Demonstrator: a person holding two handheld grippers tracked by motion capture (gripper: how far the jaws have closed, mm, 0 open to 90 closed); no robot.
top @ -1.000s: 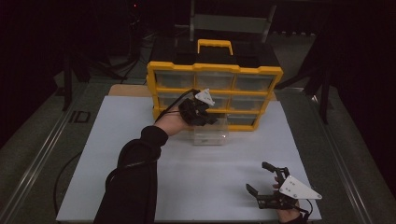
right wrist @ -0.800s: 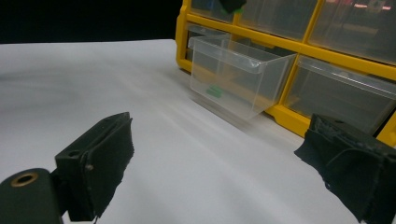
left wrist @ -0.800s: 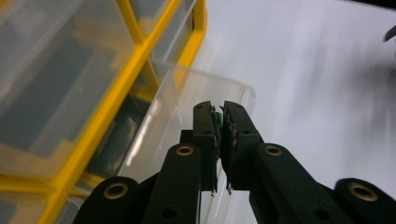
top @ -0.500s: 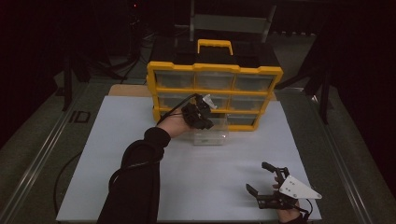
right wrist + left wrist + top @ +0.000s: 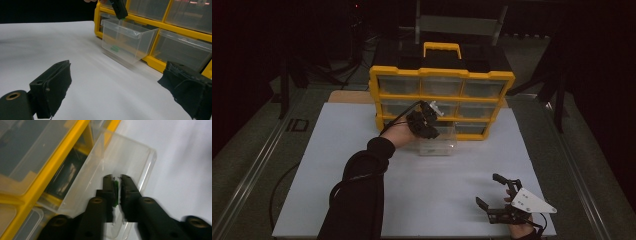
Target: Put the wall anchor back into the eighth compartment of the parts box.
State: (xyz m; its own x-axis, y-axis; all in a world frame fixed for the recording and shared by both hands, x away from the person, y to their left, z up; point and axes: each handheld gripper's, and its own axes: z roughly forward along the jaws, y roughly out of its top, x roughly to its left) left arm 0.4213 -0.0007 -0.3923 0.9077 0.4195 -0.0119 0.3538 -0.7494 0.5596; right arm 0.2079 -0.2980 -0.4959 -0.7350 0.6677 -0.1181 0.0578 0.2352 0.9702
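A clear plastic drawer (image 5: 437,146) (image 5: 130,160) (image 5: 125,42) stands pulled out on the white table, in front of the yellow drawer organizer (image 5: 442,75) (image 5: 50,167) (image 5: 150,21). My left gripper (image 5: 429,131) (image 5: 117,178) (image 5: 121,13) points down into the drawer. Its jaws have just been opening. A small green piece (image 5: 115,192) sits between them against one pad, with a thin gap to the other. Another green piece (image 5: 114,48) lies on the drawer's floor. My right gripper (image 5: 492,191) (image 5: 117,70) rests open near the front right, nothing between its jaws.
The organizer has a yellow handle (image 5: 442,47) on top and several closed clear drawers. The white table top (image 5: 362,115) ends in dark rails at both sides. A cable (image 5: 392,122) trails from the left gripper along the sleeve.
The left hand has shifted slightly over the drawer. The right gripper has kept still.
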